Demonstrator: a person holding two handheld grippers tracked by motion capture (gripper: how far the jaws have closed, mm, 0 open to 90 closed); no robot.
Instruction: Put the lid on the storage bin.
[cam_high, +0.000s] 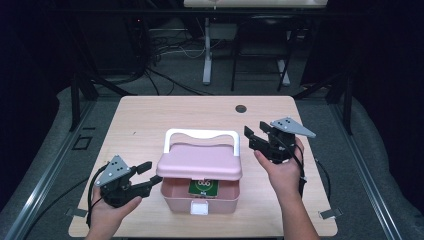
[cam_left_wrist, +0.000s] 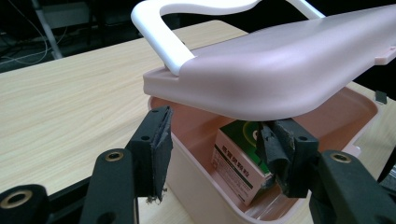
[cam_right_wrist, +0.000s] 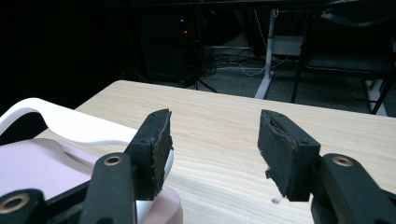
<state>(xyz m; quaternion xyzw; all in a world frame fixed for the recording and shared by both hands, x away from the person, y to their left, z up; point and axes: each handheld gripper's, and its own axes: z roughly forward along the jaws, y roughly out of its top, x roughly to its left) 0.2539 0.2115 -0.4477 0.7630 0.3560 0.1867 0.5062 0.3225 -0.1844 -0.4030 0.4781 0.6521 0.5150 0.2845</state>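
A pink lunch-style box (cam_high: 175, 200) with a white handle (cam_high: 201, 134) stands at the table's near middle. Its lid (cam_high: 200, 162) hangs partly raised, and a green carton (cam_high: 203, 187) shows in the gap above a white latch (cam_high: 199, 207). My left gripper (cam_high: 150, 176) is open at the box's left corner. In the left gripper view it (cam_left_wrist: 215, 140) straddles the box wall (cam_left_wrist: 196, 172), one jaw outside and one inside under the lid (cam_left_wrist: 280, 70), beside the carton (cam_left_wrist: 238, 158). My right gripper (cam_high: 251, 138) is open in the air right of the handle (cam_right_wrist: 70, 123), holding nothing.
The wooden table (cam_high: 150, 120) has a dark cable hole (cam_high: 241, 108) at the back. Beyond its far edge are floor cables and another desk's white leg (cam_high: 207, 55). Bare tabletop (cam_right_wrist: 224, 121) lies ahead of the right gripper.
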